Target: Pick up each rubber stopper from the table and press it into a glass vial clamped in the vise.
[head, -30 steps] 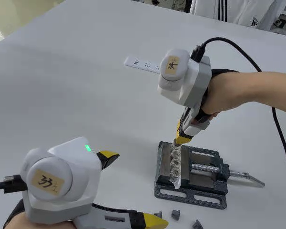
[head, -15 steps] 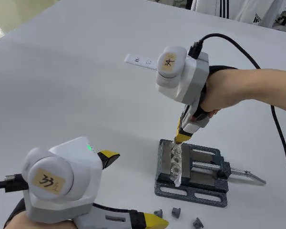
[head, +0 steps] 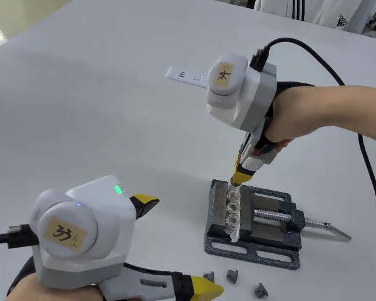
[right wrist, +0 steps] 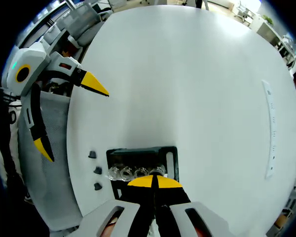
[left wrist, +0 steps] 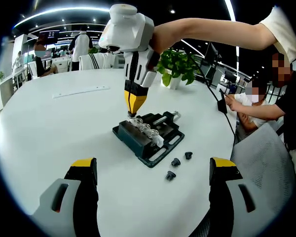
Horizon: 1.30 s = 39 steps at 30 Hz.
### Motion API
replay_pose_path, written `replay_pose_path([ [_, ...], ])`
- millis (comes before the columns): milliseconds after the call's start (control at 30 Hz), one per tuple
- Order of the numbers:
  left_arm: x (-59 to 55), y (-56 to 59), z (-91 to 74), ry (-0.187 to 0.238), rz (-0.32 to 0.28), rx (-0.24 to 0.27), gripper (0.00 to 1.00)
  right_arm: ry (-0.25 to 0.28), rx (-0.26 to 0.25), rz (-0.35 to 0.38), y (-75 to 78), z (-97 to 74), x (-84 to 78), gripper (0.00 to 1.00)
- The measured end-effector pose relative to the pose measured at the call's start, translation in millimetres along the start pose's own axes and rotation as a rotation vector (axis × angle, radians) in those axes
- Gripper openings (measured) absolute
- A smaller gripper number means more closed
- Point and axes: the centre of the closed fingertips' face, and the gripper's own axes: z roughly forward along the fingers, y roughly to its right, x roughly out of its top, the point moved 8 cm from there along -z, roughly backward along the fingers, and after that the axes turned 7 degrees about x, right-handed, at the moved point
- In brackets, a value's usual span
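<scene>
The right gripper (head: 240,180) points down with its jaws pressed together, the yellow tips touching the mouth of the end glass vial (left wrist: 134,120) in a row clamped in the vise (head: 271,237). Whether a stopper sits under those tips cannot be told. The other vials (right wrist: 124,173) stand in line just to one side of these jaws. Three loose rubber stoppers (left wrist: 171,175) lie on the white counter (head: 81,113) just beside the vise. They are ahead of the left gripper (left wrist: 153,165), whose jaws are spread wide and hold nothing, well short of the stoppers. A white power strip (head: 187,76) lies well beyond both pairs of jaws.
</scene>
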Motion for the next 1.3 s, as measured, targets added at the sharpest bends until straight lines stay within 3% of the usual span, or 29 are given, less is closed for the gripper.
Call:
replay_pose_path([
  [233, -2.3, -1.5, 0.3, -0.004, -0.001, 0.002, 0.94, 0.006, 0.001, 0.026, 1.0, -0.6, 0.2, 0.0],
  [333, -1.3, -1.6, 0.3, 0.002, -0.011, 0.002, 0.94, 0.004, -0.019, -0.003, 2.1, -0.5, 0.7, 0.0],
  [400, -1.3, -1.1, 0.8, 0.0, -0.004, 0.003, 0.94, 0.015, -0.01, 0.026, 2.8, -0.9, -0.1, 0.0],
  [900, 7.6, -0.6, -6.7, 0.016, 0.024, 0.007, 0.93, 0.07, 0.014, 0.019, 2.7, -2.6, -7.3, 0.0],
  [1100, 9.0, -1.4, -9.2, 0.02, 0.028, 0.011, 0.93, 0.105, 0.004, -0.003, -1.2, -4.1, -10.7, 0.0],
  [1300, 8.3, -0.6, -11.2, 0.019, 0.027, 0.015, 0.93, 0.094, -0.019, -0.038, -2.7, -4.0, -8.2, 0.0],
])
